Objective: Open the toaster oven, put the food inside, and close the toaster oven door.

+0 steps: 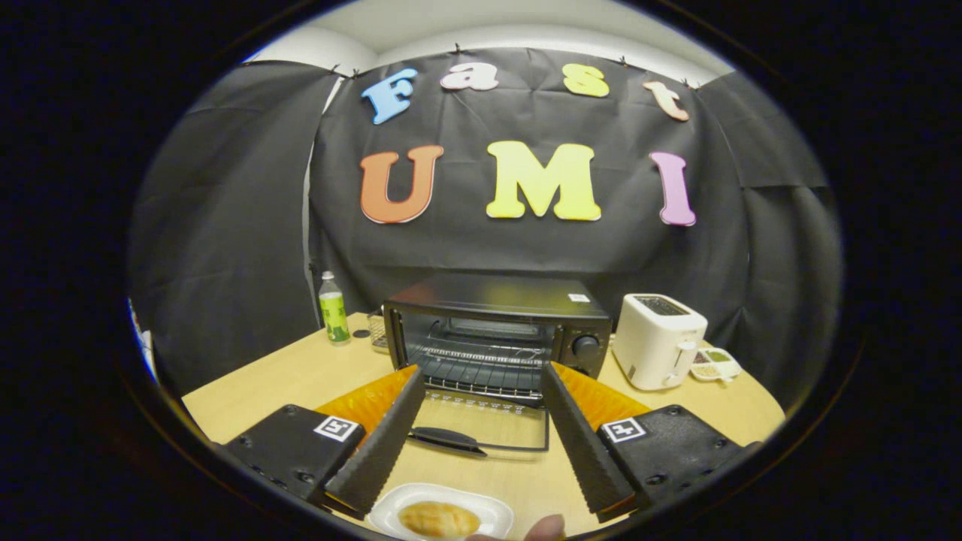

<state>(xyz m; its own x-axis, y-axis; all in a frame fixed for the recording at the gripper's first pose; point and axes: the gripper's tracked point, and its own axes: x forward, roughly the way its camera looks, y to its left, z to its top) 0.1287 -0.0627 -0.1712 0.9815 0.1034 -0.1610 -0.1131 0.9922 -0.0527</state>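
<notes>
A black toaster oven (496,323) stands on the wooden table (285,376) just beyond my fingers. Its glass door (481,424) lies folded down flat toward me, handle (447,439) nearest, and the wire rack (481,368) inside shows. My gripper (483,370) is open, its fingers spread to either side of the lowered door with nothing between them. Below the fingers, close to me, a white plate (492,511) holds a golden pastry (438,519). A fingertip (545,529) of a person touches the plate's near rim.
A white pop-up toaster (660,340) stands right of the oven, with a small dish of snacks (715,364) beside it. A green-labelled bottle (333,308) and a small cap sit left of the oven. Black cloth walls close in behind.
</notes>
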